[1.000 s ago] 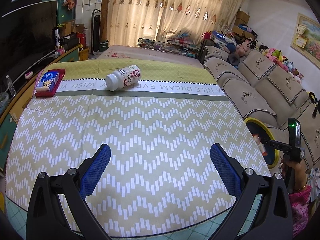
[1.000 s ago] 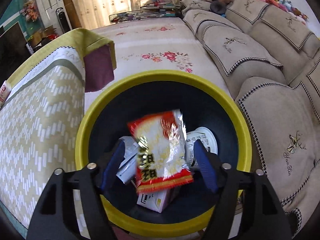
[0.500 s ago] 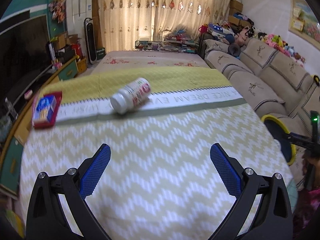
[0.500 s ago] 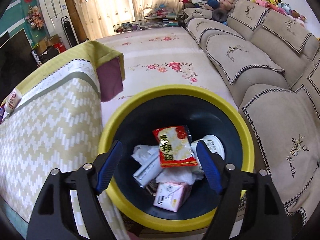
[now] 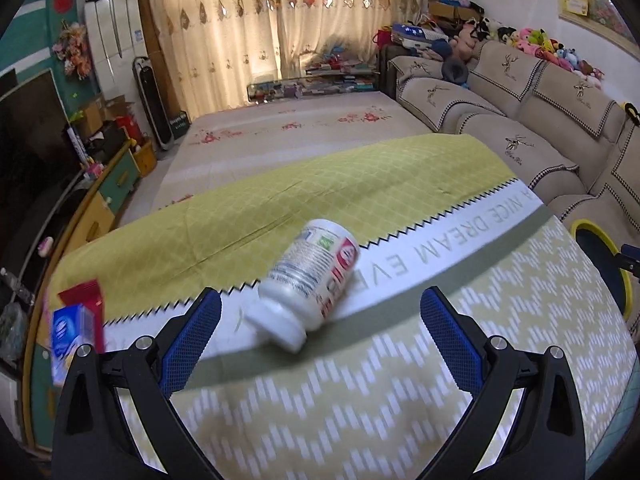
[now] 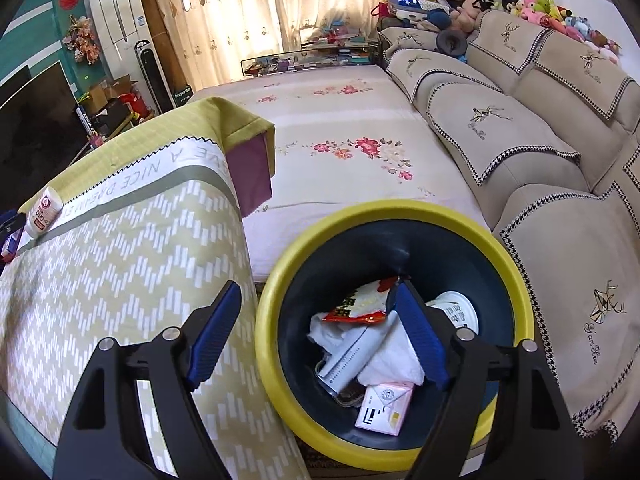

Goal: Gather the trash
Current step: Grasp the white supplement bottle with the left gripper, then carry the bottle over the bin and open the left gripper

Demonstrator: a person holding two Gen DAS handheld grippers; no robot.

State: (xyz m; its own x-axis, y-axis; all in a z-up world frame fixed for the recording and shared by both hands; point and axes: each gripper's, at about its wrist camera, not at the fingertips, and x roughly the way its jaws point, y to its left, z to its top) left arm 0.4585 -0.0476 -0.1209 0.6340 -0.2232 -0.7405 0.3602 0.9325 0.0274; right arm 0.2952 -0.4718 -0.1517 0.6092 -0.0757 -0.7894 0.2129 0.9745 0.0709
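Item 1, right gripper [image 6: 316, 334]: jaws stood wide apart with nothing between them, having just been opening. The red snack packet [image 6: 356, 304] that hung between its pads a second earlier lay in the bin, just ahead of and beside the right-hand pad. The gripper hung over the near rim of the yellow-rimmed trash bin [image 6: 516, 280], whose mouth sat ahead and below.

Item 2, bin contents: snack packet, white crumpled paper [image 6: 394, 356], round white lid [image 6: 458, 310], pink carton [image 6: 386, 402] nearest the gripper.

Item 3, left gripper [image 5: 320, 340]: jaws apart, empty. It had closed in on the white plastic bottle [image 5: 310, 284], which lay on its side on the zigzag tablecloth [image 5: 360, 408], cap towards the gripper, just ahead of and between the two pads, untouched.

Item 4, blue carton on a red packet [image 5: 72, 328]: far left of the left pad, on the cloth.

Assessment: one piece delivered; bottle likely next, carton remaining
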